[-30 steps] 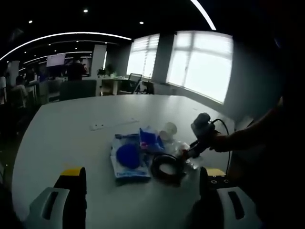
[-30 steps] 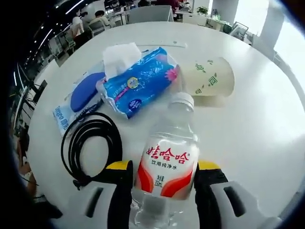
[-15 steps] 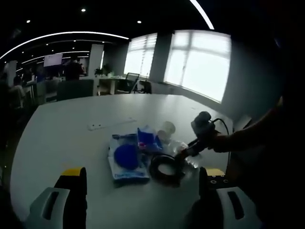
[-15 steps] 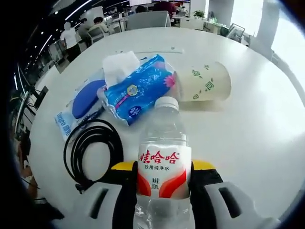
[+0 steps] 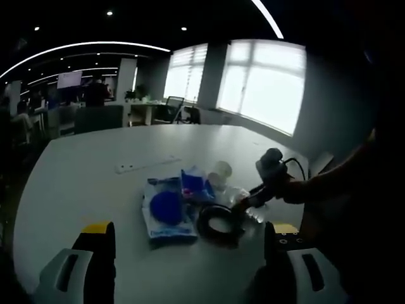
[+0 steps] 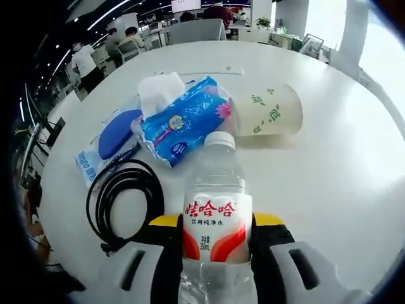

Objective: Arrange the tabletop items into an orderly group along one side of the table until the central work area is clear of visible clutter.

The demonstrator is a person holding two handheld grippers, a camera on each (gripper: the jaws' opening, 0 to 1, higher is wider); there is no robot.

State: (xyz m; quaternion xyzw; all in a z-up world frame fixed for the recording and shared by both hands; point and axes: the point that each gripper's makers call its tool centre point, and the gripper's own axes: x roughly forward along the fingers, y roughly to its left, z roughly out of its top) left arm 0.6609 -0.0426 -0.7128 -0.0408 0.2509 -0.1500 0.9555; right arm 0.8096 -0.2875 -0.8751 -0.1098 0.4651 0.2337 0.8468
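At lower centre, the right gripper point(image 6: 214, 237) pinches a clear plastic water bottle with a red-and-white label point(image 6: 215, 215); carrying it tableside seems next. Ahead lie a coiled black cable point(image 6: 120, 196), blue tissue pack point(image 6: 180, 120) and tipped paper cup point(image 6: 266, 111). The left gripper point(image 5: 190, 263) stands spread.

On the table point(image 6: 354, 164), the water bottle point(image 6: 216, 221) is near; tissue pack point(image 6: 183, 120) and paper cup point(image 6: 266, 111) lie behind it, cable point(image 6: 120, 196) left

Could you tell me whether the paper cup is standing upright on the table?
No, the paper cup lies on its side on the table, just beyond the water bottle in the right gripper.
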